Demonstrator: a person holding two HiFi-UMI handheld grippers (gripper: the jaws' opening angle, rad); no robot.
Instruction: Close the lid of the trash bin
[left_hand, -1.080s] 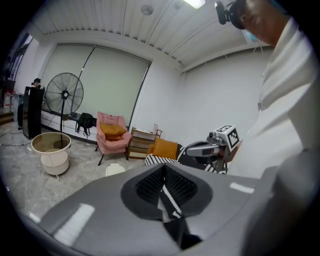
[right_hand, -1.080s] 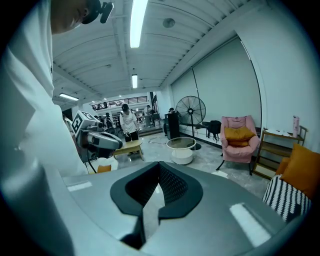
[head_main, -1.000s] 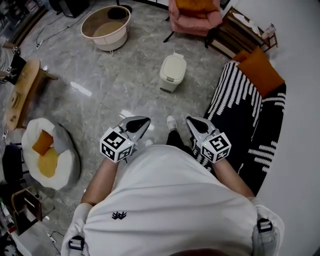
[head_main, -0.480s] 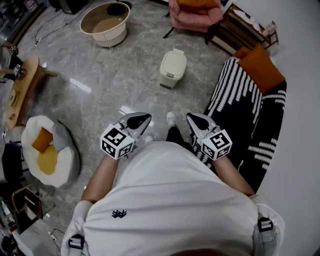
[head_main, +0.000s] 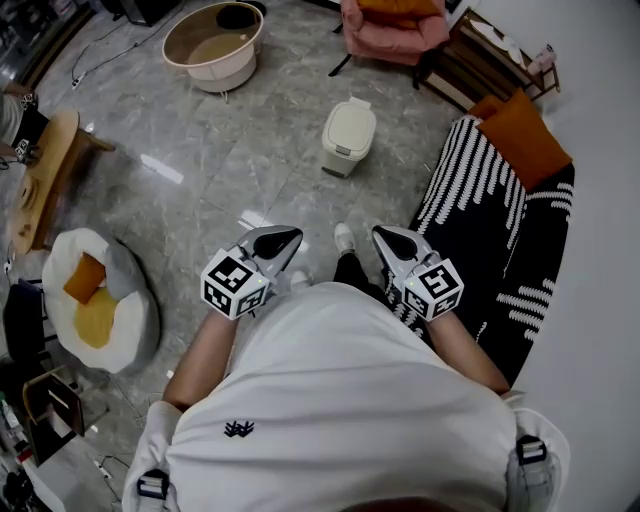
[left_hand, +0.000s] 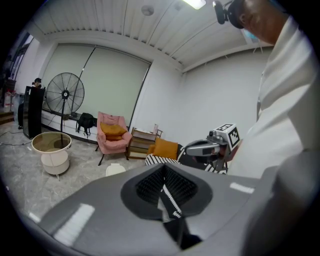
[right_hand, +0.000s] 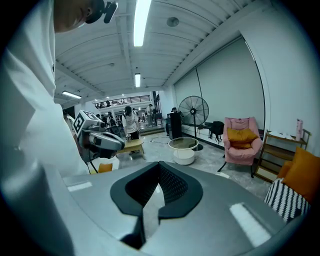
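Note:
The cream trash bin (head_main: 349, 136) stands on the grey marble floor well ahead of the person's feet, its lid lying flat on top. In the left gripper view only the bin's top (left_hand: 115, 170) shows, small, above the jaws. My left gripper (head_main: 292, 237) and right gripper (head_main: 381, 234) are held close to the person's chest, far from the bin, both shut with nothing between the jaws. Each gripper view shows the other gripper at the side: the right gripper (left_hand: 197, 148) and the left gripper (right_hand: 119, 145).
A round beige tub (head_main: 212, 45) and a pink armchair (head_main: 392, 28) stand beyond the bin. A black-and-white striped couch (head_main: 490, 230) with an orange cushion (head_main: 522, 140) runs along the right. An egg-shaped beanbag (head_main: 100, 305) and a wooden table (head_main: 40, 180) are on the left.
The head view has shifted slightly, so the bin sits a little higher in the picture. Both grippers stay shut in about the same place.

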